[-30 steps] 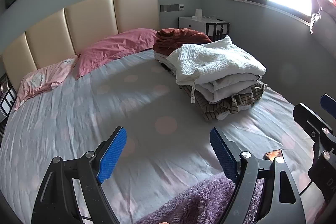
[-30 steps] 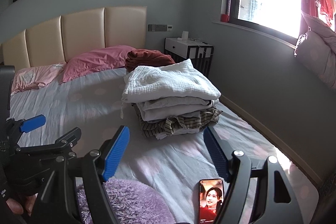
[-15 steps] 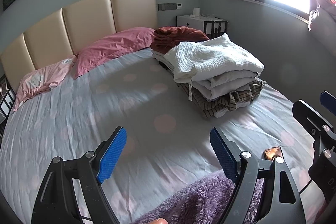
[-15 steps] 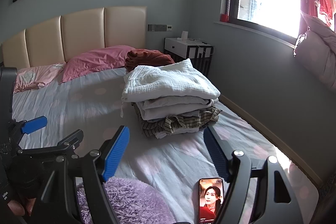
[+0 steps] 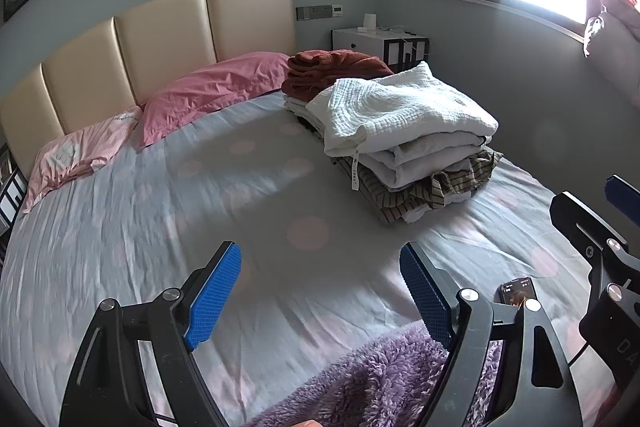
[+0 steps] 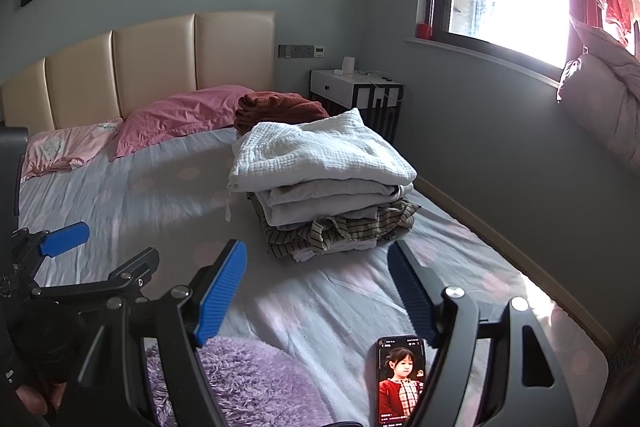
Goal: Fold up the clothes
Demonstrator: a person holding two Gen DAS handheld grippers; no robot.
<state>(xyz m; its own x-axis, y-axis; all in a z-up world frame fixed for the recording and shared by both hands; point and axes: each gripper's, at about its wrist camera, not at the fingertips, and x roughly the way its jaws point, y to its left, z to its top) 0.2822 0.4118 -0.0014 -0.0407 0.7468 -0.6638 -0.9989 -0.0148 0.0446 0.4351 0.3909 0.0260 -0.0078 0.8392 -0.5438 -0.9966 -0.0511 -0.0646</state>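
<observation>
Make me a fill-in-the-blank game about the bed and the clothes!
1. The top thing on the folded stack is colored ____.
2. The phone lies on the bed next to the fluffy ____ garment.
3. The jaws of the left gripper and right gripper are both ____.
4. The pillows are colored ____.

Missing words: white; purple; open; pink

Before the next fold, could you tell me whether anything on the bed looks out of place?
A phone lies face up, screen lit, on the bed beside the purple fleece, not laundry.
</observation>
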